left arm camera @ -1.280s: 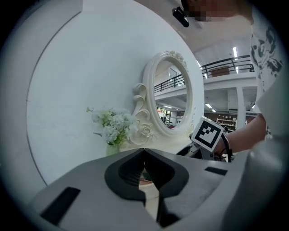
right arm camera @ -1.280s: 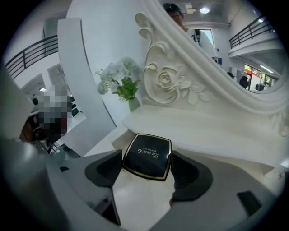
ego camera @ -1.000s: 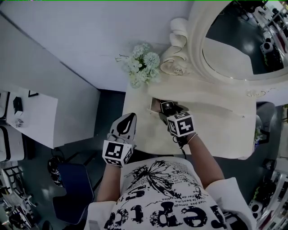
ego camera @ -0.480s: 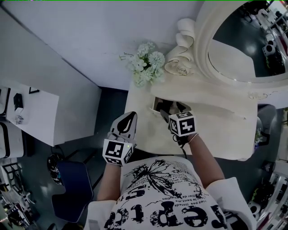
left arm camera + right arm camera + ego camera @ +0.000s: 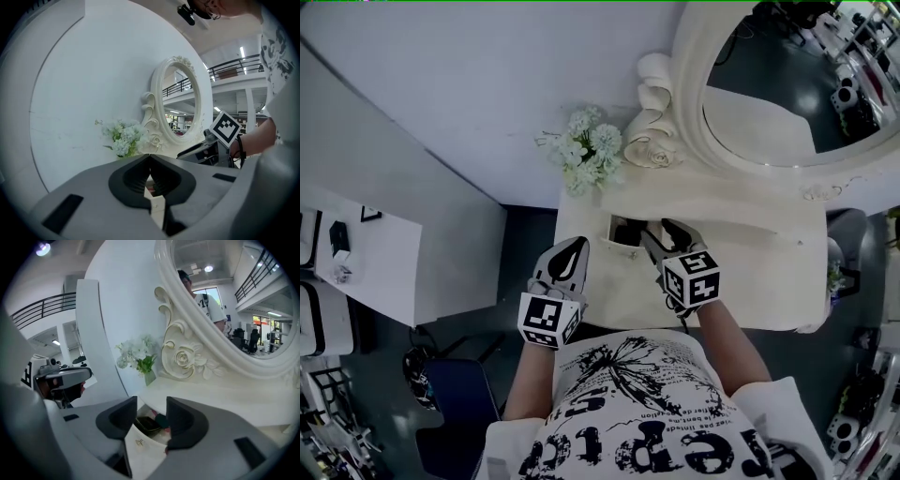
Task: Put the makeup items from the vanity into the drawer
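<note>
Drawer [image 5: 623,232] is what matters here. It's pulled out of the vanity [image 5: 750,272] toward the person, near the top's left end, and it sits straight ahead of and just below the right gripper [image 5: 667,240]. In the right gripper view its white front panel [image 5: 140,446] runs crosswise under the jaws. The makeup items [image 5: 149,424] lie inside just past it, with a dark one closest.

The right jaws have a clear gap and are closing, but the pads aren't pressing on anything, and only the drawer shows through the gap. The left gripper [image 5: 574,248] hangs by the vanity's left front corner, beside the drawer but not over it, fingers tip to tip and empty.

I can't spot any makeup left on the vanity top in the head view, so my guess is the loading's about done and what's left is pushing the drawer shut. The right gripper's the nearer one and looks lined up with the slide direction — push square on the panel's long side, or it may skew and jam.
</note>
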Demonstrator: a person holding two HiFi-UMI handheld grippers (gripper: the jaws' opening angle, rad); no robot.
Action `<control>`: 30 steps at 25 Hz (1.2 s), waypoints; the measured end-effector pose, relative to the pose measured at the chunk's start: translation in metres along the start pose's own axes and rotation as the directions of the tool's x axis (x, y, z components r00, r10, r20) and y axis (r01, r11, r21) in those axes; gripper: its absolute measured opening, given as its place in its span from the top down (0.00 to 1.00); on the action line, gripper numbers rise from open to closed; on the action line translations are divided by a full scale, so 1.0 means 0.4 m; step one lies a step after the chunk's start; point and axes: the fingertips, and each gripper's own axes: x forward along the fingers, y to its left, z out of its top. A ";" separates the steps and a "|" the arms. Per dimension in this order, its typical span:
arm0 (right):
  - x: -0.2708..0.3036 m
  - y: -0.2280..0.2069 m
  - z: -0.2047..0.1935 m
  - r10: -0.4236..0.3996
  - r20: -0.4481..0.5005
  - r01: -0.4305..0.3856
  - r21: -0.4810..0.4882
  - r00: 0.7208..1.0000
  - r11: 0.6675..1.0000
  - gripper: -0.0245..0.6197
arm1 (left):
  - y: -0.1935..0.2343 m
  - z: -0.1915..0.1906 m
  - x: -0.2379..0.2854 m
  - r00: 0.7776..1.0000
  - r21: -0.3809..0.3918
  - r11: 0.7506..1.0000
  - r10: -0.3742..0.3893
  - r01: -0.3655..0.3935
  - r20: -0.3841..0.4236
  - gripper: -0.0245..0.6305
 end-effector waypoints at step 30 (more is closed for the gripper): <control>-0.294 -0.075 0.179 -0.152 0.433 0.184 -0.034 0.889 0.982 0.93 | -0.094 0.201 0.087 0.989 0.135 0.983 -0.132 0.121 0.072 0.93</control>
